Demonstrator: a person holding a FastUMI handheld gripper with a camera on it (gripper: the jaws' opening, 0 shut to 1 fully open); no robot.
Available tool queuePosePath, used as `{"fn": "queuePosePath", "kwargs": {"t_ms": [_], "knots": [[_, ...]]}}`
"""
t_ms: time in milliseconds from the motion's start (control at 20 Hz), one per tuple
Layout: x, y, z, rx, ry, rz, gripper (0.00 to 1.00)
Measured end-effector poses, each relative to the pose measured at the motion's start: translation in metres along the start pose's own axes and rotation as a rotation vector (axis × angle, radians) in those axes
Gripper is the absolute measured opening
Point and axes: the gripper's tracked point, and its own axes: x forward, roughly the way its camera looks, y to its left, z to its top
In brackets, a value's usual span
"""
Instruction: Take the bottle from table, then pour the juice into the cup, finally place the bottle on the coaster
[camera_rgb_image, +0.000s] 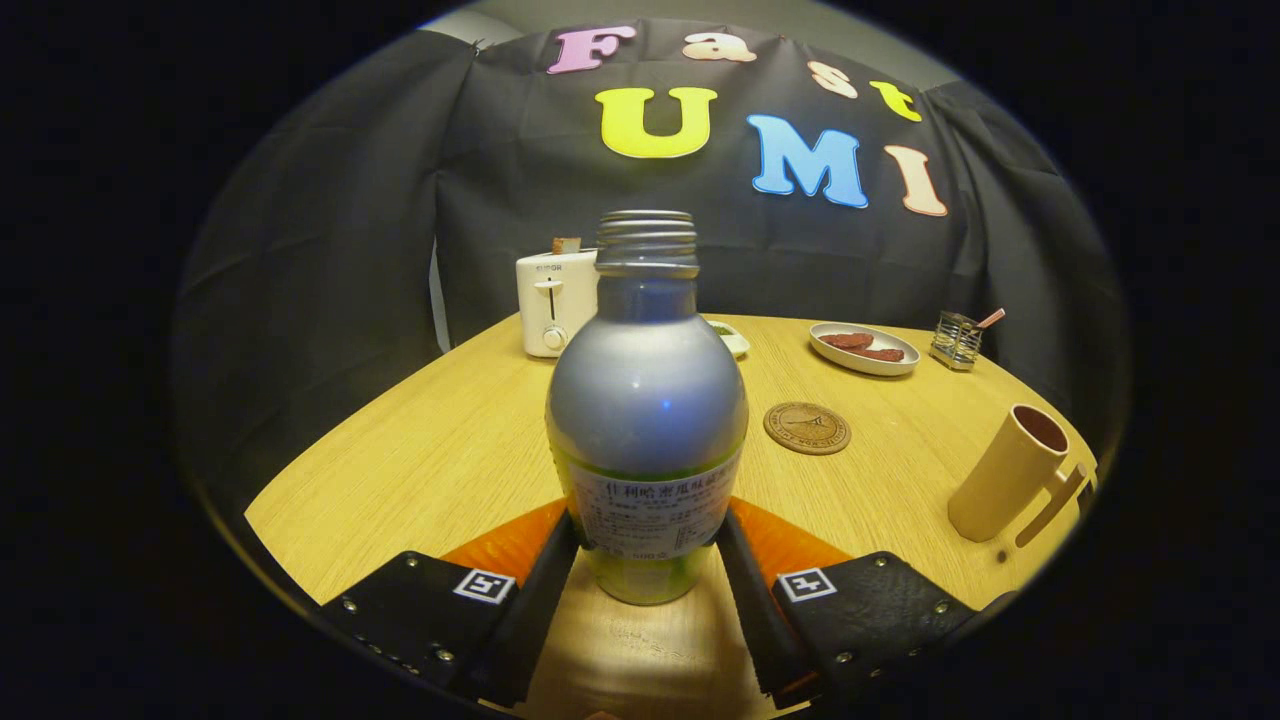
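Note:
A silver bottle (647, 400) with a threaded open neck and a label on its lower half stands upright between my fingers. Both fingers press against its lower sides, so my gripper (647, 560) is shut on it. I cannot tell whether its base rests on the wooden table (430, 450) or hangs just above it. Beyond the bottle to the right lies a round brown coaster (807, 428). Farther right, near the table's edge, stands a tall beige cup (1010, 472) with a handle, upright and open at the top.
A white toaster (553, 303) stands at the back behind the bottle, a small dish (730, 337) next to it. A white oval plate (864, 349) with brown food and a small glass holder (956, 340) sit at the back right.

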Motion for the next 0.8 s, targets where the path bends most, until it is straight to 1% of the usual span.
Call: {"fn": "queuePosePath", "kwargs": {"t_ms": [100,250,400,700,800], "knots": [[0.001,0.000,0.000,0.019,0.016,0.022,0.78],[-0.005,-0.004,0.014,0.083,0.005,0.045,0.78],[-0.009,-0.007,0.026,0.169,0.004,0.074,0.79],[-0.019,-0.024,0.044,0.327,-0.022,0.100,0.78],[-0.023,-0.027,0.048,0.377,-0.031,0.120,0.78]]}}
